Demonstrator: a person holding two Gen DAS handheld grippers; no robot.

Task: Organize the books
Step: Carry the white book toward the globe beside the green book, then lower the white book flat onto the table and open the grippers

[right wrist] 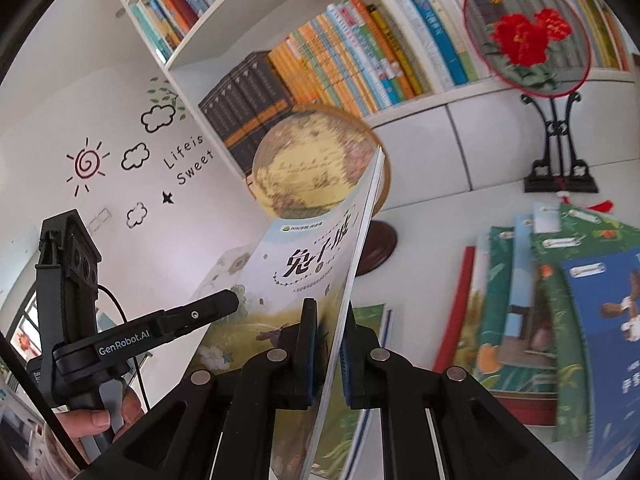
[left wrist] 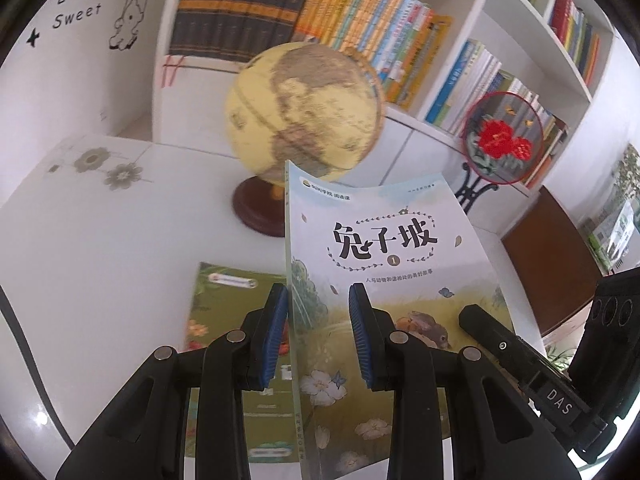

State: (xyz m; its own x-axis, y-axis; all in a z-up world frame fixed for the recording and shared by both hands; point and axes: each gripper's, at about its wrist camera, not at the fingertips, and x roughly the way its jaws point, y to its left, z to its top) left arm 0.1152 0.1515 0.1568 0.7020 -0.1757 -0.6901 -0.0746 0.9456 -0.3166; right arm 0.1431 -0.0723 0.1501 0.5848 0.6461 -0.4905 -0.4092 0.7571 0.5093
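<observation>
Room: white table in front of a white shelf packed with upright books; a wall at 10 o'clock in the left view carries the lettering "Life is Sweet".
Globe: yellow globe on a dark red foot, at 12 o'clock in the left view, just behind the held book.
Fan: round fan with red flowers on a black stand, at 2 o'clock in the left view, by the shelf's lower edge.
Book: thin book with a pale cover, black title and a rabbit picture, held upright off the table, spine towards the left camera and page edge towards the right camera.
Left gripper: the left gripper has a narrow gap; the spine sits between the blue pads, against the 9 o'clock pad. Whether the other pad presses on the cover, I cannot tell.
Right gripper: the right gripper is clamped on the book's page edge, pads tight on both sides.
Hand: a hand grips the left gripper's handle, at 8 o'clock in the right view.
Green book: a green book lies flat on the table at 7 o'clock under the left gripper.
Pile: a loose pile of picture books lies fanned out on the table at 4 o'clock in the right view, a blue cover on top.
</observation>
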